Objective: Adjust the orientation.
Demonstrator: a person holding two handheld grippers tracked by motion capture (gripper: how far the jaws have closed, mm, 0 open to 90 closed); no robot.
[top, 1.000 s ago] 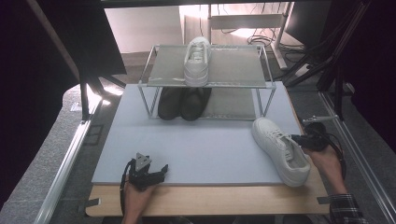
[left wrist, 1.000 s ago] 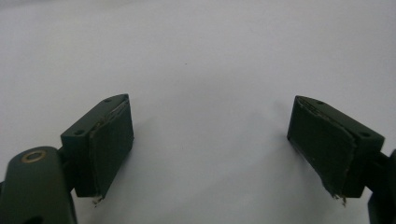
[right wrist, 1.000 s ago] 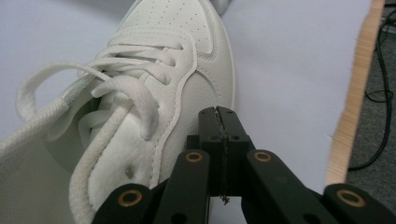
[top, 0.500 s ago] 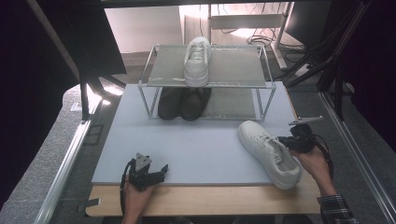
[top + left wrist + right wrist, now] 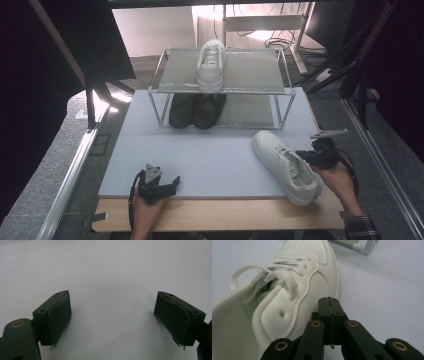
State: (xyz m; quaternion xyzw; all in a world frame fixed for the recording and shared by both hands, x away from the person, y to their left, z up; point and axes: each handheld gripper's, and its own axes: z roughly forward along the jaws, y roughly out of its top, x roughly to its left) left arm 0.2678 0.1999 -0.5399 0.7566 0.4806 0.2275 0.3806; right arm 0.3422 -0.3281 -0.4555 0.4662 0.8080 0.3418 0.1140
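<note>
A white sneaker lies on the grey mat at the front right, toe toward the rack. My right gripper sits against its right side, near the laces. In the right gripper view the jaws of that gripper are pressed together with nothing between them, their tips touching the sneaker's side panel. My left gripper rests at the mat's front left, and in the left gripper view it stands open over bare mat.
A wire shoe rack stands at the back of the mat. One white sneaker sits on its top shelf and a pair of black shoes below. The wooden table edge runs along the front.
The right hand and its shut gripper have moved left across the mat, and the white sneaker has slid left with them. The left gripper has stayed put.
</note>
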